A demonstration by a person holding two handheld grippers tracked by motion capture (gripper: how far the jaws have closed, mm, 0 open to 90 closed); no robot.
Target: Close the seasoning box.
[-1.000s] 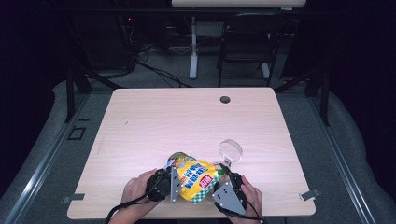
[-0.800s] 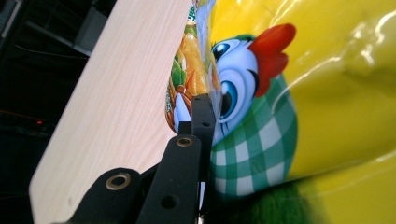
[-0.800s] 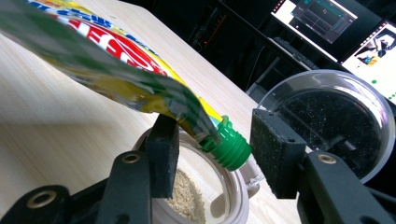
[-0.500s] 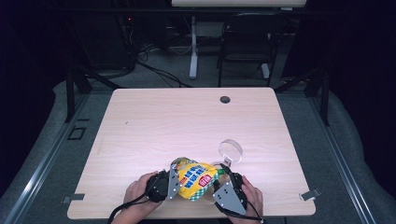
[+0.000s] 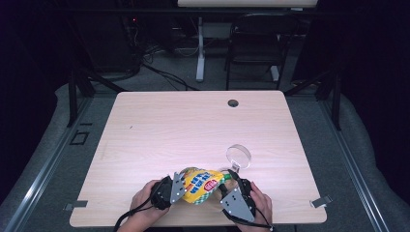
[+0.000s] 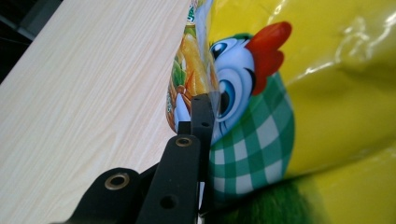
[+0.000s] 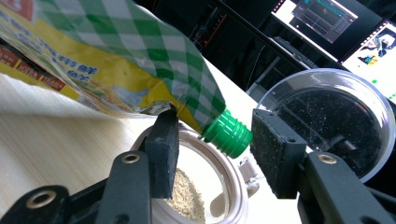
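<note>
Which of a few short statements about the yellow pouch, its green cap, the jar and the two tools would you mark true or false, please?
1. The left tool is shut on the yellow pouch. True.
2. The green cap is off the pouch. False: it sits on the spout.
3. The right tool has its pads clamped on the cap. False: the cap lies between open pads with a gap on each side.
4. The jar below the cap holds a pale granular powder. True.
5. The clear lid covers the jar. False: it lies apart on the table.
</note>
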